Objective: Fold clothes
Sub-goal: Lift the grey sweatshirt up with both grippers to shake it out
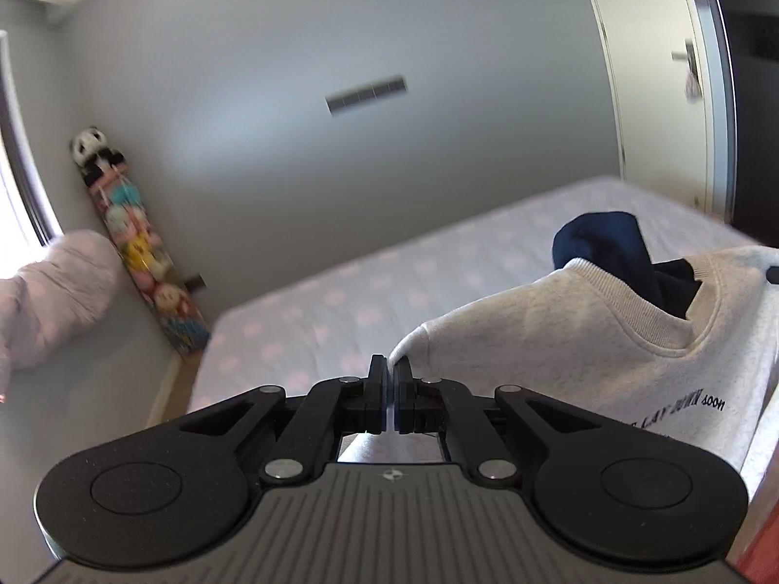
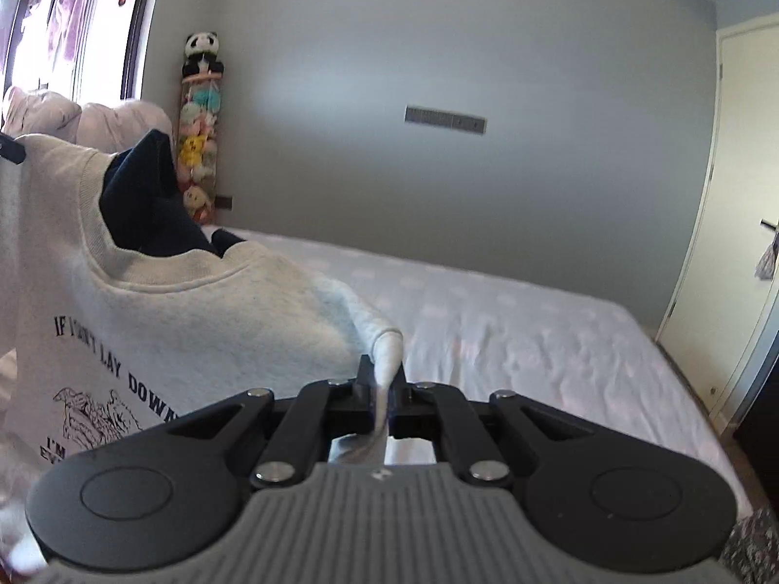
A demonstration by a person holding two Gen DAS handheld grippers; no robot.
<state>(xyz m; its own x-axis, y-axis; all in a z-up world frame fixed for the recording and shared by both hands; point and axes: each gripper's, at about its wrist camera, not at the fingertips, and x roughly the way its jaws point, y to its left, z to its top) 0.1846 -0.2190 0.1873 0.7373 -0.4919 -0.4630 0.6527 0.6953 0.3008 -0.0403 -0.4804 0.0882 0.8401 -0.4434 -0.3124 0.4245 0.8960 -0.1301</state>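
Sweatshirt lifted by shoulders
Left claw, right claw both clamped on fabric; next we lay it flat on bed.

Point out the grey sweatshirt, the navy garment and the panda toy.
grey sweatshirt (image 2: 204, 311), right wrist view, chest below the collar.
navy garment (image 2: 146, 204), right wrist view, fabric showing through the neck opening.
panda toy (image 2: 202, 48), right wrist view, its head.

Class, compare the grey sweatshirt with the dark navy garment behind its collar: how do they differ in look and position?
The grey sweatshirt is pale and carries black printed lettering; the dark navy garment is plain as far as it shows. The sweatshirt hangs nearer, pinched at each shoulder by the left gripper and right gripper; the navy one shows only above the collar. Both are soft fabric above the bed.
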